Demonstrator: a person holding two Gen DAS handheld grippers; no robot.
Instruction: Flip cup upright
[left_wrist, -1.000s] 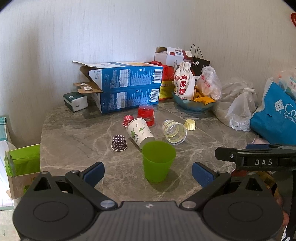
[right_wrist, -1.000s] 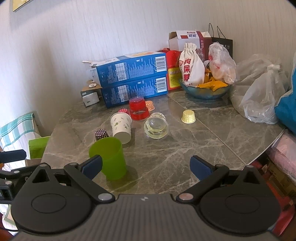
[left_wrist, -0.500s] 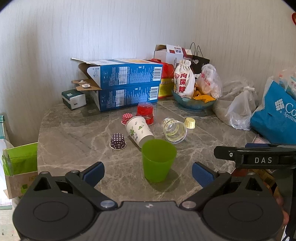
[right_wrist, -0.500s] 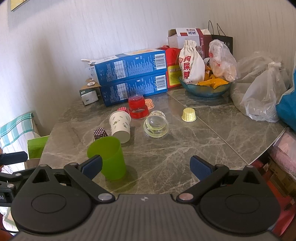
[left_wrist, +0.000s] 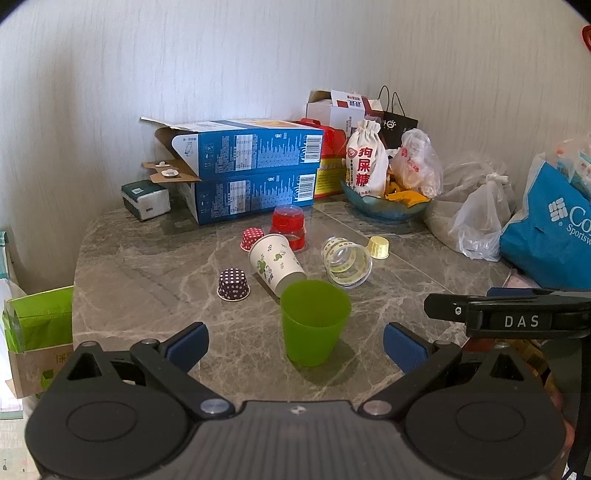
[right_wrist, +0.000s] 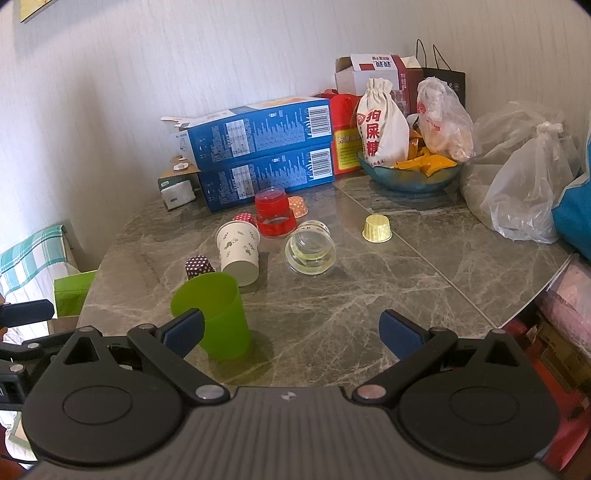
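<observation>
Green cup (left_wrist: 314, 321) upright, left tool (left_wrist: 293, 341) spread wide

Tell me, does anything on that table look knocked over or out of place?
Yes. The white paper cup and the clear glass cup both lie on their sides on the marble table, behind the upright green cup. The red cup stands upside down. Nothing looks spilled.
</observation>
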